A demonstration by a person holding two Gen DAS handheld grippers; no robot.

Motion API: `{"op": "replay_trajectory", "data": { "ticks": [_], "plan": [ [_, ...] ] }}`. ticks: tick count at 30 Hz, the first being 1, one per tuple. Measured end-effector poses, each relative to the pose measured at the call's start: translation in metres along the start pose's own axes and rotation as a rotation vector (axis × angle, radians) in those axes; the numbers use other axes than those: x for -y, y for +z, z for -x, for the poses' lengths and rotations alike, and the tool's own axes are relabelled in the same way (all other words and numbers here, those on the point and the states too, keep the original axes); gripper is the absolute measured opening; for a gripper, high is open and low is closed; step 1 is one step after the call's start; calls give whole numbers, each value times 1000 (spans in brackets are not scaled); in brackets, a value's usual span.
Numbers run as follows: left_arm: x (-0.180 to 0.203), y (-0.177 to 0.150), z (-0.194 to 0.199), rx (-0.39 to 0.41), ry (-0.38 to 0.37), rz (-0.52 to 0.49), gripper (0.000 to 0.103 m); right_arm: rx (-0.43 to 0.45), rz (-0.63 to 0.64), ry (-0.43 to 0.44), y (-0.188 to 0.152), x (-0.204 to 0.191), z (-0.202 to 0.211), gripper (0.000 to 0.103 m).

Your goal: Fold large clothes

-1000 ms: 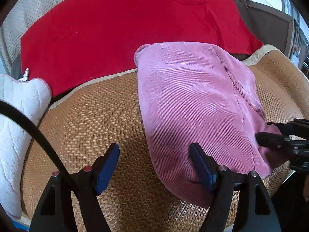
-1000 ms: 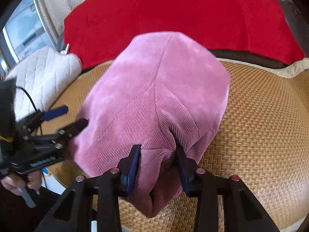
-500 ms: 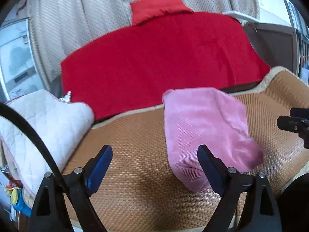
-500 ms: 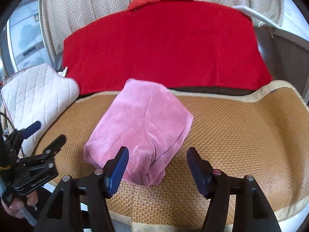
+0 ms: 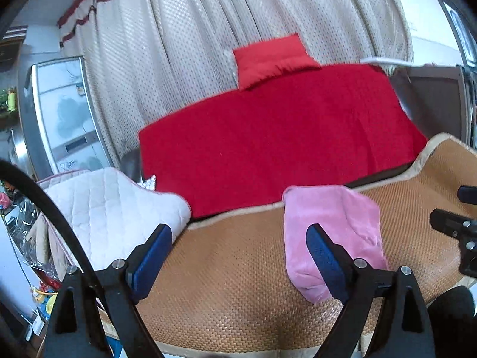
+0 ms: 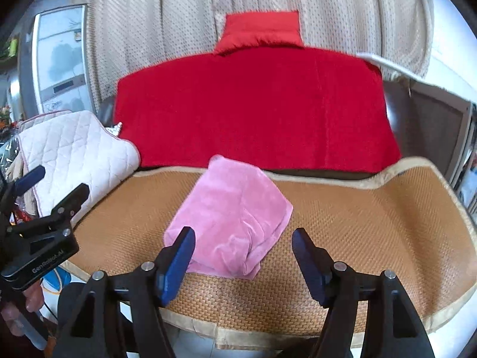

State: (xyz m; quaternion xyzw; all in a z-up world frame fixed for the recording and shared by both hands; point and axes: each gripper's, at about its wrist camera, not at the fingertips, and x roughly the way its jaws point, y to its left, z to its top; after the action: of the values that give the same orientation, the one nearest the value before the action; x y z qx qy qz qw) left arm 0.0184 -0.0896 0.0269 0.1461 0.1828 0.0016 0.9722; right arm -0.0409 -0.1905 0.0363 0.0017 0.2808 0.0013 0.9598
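A pink corduroy garment (image 5: 331,226) lies folded into a compact rectangle on the woven tan mat (image 5: 232,268); it also shows in the right wrist view (image 6: 235,214). My left gripper (image 5: 238,256) is open and empty, held back from the mat's front edge, left of the garment. My right gripper (image 6: 243,256) is open and empty, just in front of the garment's near end. The left gripper shows at the left of the right wrist view (image 6: 50,205), and the right one at the right edge of the left wrist view (image 5: 456,214).
A red blanket (image 6: 253,110) covers the sofa back behind the mat (image 6: 372,217), with a red cushion (image 6: 262,31) above it. A white quilted pad (image 6: 74,152) lies on the left armrest. Beige curtains hang behind. A fridge (image 5: 62,113) stands far left.
My right gripper opened and let go of the pink garment. Both grippers pulled back and up from it. The folded garment now lies free on the mat.
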Motion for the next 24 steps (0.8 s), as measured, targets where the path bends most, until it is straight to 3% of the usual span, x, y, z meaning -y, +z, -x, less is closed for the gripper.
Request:
{"op": "replay_trajectory", "data": {
  "ticks": [11, 24],
  "plan": [
    [-35, 11, 51, 78, 27, 70, 92, 79, 39, -108, 6, -18, 46, 71],
    [-37, 20, 78, 132, 37, 85, 92, 169, 56, -174, 8, -27, 80, 72]
  ]
}}
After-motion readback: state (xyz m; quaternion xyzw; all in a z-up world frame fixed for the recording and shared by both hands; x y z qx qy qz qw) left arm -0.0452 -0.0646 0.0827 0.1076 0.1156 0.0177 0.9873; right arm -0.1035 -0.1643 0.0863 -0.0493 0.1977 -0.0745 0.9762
